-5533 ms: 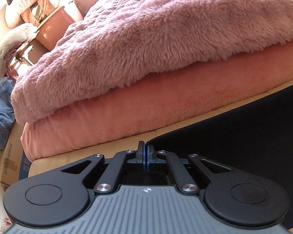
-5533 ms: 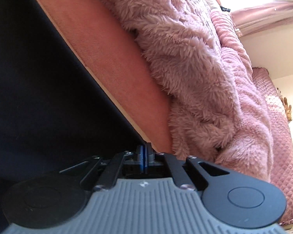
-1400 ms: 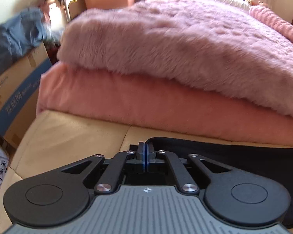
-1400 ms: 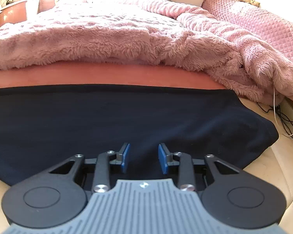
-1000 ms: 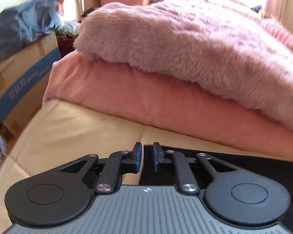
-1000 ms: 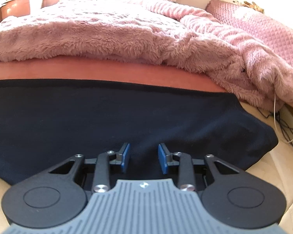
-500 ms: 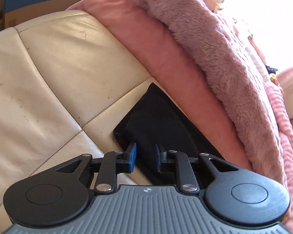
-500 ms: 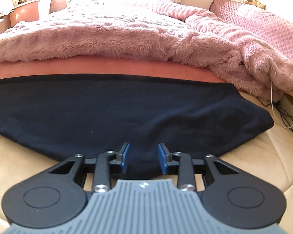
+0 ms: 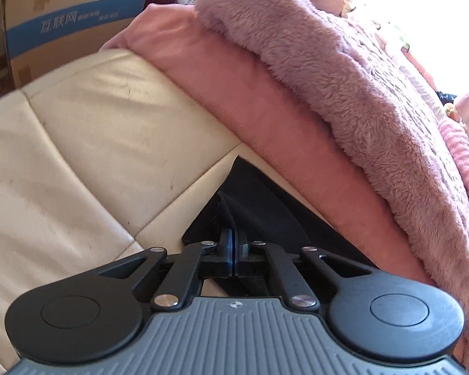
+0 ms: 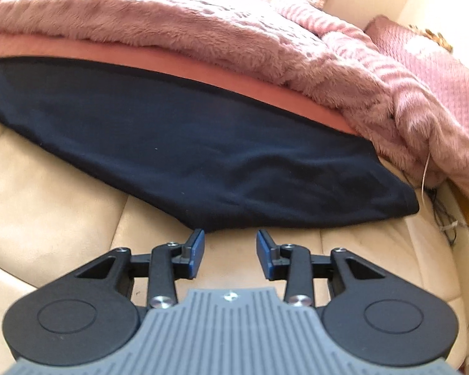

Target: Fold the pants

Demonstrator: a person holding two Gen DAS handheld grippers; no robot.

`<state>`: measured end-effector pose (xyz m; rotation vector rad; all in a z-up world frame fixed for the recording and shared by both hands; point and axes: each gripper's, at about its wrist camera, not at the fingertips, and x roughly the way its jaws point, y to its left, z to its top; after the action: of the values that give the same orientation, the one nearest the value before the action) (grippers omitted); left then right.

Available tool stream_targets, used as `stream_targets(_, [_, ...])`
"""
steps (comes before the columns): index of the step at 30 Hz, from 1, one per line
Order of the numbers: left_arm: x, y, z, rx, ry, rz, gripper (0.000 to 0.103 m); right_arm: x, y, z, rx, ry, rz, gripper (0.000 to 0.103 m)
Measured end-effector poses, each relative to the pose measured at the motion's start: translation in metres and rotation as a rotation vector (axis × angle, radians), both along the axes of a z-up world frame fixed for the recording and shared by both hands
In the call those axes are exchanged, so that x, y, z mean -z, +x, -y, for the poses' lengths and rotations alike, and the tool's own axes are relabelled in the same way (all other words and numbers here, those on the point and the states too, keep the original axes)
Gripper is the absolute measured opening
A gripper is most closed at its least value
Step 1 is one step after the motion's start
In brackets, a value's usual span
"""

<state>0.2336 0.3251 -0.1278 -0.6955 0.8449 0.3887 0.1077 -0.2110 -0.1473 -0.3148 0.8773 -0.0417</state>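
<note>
The dark navy pants [image 10: 178, 143] lie flat on a cream leather seat [image 10: 47, 193], their far edge against a pink blanket. In the left wrist view only one end of the pants [image 9: 259, 206] shows. My left gripper [image 9: 233, 250] is shut on a pinched ridge of that end of the pants. My right gripper [image 10: 229, 247] is open and empty, just in front of the near edge of the pants, over bare leather.
A salmon-pink blanket [image 9: 234, 93] and a fluffy mauve blanket [image 10: 234, 31] are piled behind the pants. A cardboard box with blue print [image 9: 72, 22] stands past the seat's left end. Thin cables [image 10: 444, 212] lie at the right edge.
My left gripper has closed on the end of the pants; half a second ago it was open over it. My right gripper has backed off the pants and opened wider.
</note>
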Motion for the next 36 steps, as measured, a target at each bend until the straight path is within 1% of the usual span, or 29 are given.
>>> stream_targets(2, [-0.003, 0.004, 0.001, 0.013, 0.021, -0.007, 0.000, 0.002, 0.002, -0.009, -0.041, -0.018, -0.013, 0.032])
stream_targets(4, [-0.003, 0.007, 0.001, 0.025, 0.034, -0.020, 0.000, 0.009, 0.003, -0.023, -0.087, -0.086, -0.019, 0.033])
stream_targets(6, [-0.002, 0.007, 0.000, 0.036, 0.040, -0.031, 0.000, 0.015, 0.008, -0.033, -0.092, -0.167, -0.013, 0.030])
stream_targets(7, [-0.004, 0.008, 0.000, 0.045, 0.051, -0.035, 0.000, 0.016, 0.010, -0.034, -0.091, -0.178, -0.011, 0.010])
stream_targets(8, [-0.008, 0.008, -0.001, 0.052, 0.064, -0.032, 0.000, 0.016, 0.012, -0.034, -0.088, -0.175, -0.010, 0.000])
stream_targets(10, [-0.015, 0.007, -0.005, 0.059, 0.075, -0.018, 0.000, 0.011, 0.017, -0.027, -0.070, -0.138, -0.014, 0.000])
stream_targets(11, [-0.015, 0.009, -0.007, 0.063, 0.074, -0.038, 0.000, 0.009, 0.019, -0.023, -0.057, -0.121, -0.013, 0.000])
stream_targets(13, [-0.007, 0.011, -0.008, 0.082, 0.093, -0.091, 0.000, 0.007, 0.023, -0.018, -0.049, -0.102, -0.029, 0.000])
stream_targets(16, [0.008, 0.009, -0.009, 0.091, 0.078, -0.108, 0.000, 0.011, 0.025, -0.018, -0.039, -0.087, -0.042, 0.000])
stream_targets(18, [0.017, 0.007, -0.013, 0.074, 0.055, -0.109, 0.004, 0.013, 0.025, -0.019, -0.032, -0.078, -0.052, 0.000])
stream_targets(20, [0.017, 0.000, -0.019, 0.020, 0.054, -0.101, 0.006, 0.014, 0.025, -0.018, -0.021, -0.057, -0.067, 0.000])
stream_targets(21, [0.015, -0.005, -0.022, -0.005, 0.051, -0.096, 0.015, 0.013, 0.024, -0.017, -0.015, -0.054, -0.069, 0.001])
stream_targets(22, [0.012, -0.011, -0.026, -0.029, 0.041, -0.080, 0.020, 0.011, 0.022, -0.016, -0.012, -0.046, -0.071, 0.006])
stream_targets(23, [0.010, -0.017, -0.028, -0.046, 0.025, -0.060, 0.022, 0.008, 0.020, -0.014, -0.010, -0.037, -0.070, 0.008])
stream_targets(24, [0.007, -0.024, -0.029, -0.061, -0.001, -0.041, 0.029, 0.005, 0.017, -0.011, -0.008, -0.025, -0.066, 0.011])
stream_targets(25, [0.006, -0.029, -0.029, -0.072, -0.032, -0.023, 0.041, 0.001, 0.015, -0.008, -0.002, -0.006, -0.060, 0.016])
stream_targets(27, [0.008, -0.039, -0.026, -0.098, -0.108, 0.025, 0.053, -0.009, 0.012, 0.001, 0.030, 0.062, -0.024, 0.023])
stream_targets(28, [0.011, -0.040, -0.024, -0.111, -0.136, 0.031, 0.053, -0.013, 0.012, 0.005, 0.051, 0.098, -0.004, 0.025])
stream_targets(31, [0.023, -0.041, -0.016, -0.146, -0.200, 0.034, 0.052, -0.018, 0.020, 0.010, 0.100, 0.185, 0.026, 0.025])
stream_targets(33, [0.027, -0.040, -0.009, -0.175, -0.223, 0.073, 0.052, -0.020, 0.029, 0.008, 0.109, 0.229, 0.052, 0.025])
stream_targets(34, [0.026, -0.039, -0.005, -0.188, -0.221, 0.079, 0.052, -0.021, 0.031, 0.005, 0.108, 0.241, 0.066, 0.025])
stream_targets(36, [0.025, -0.036, 0.003, -0.209, -0.189, 0.092, 0.058, -0.021, 0.038, -0.001, 0.101, 0.254, 0.084, 0.025])
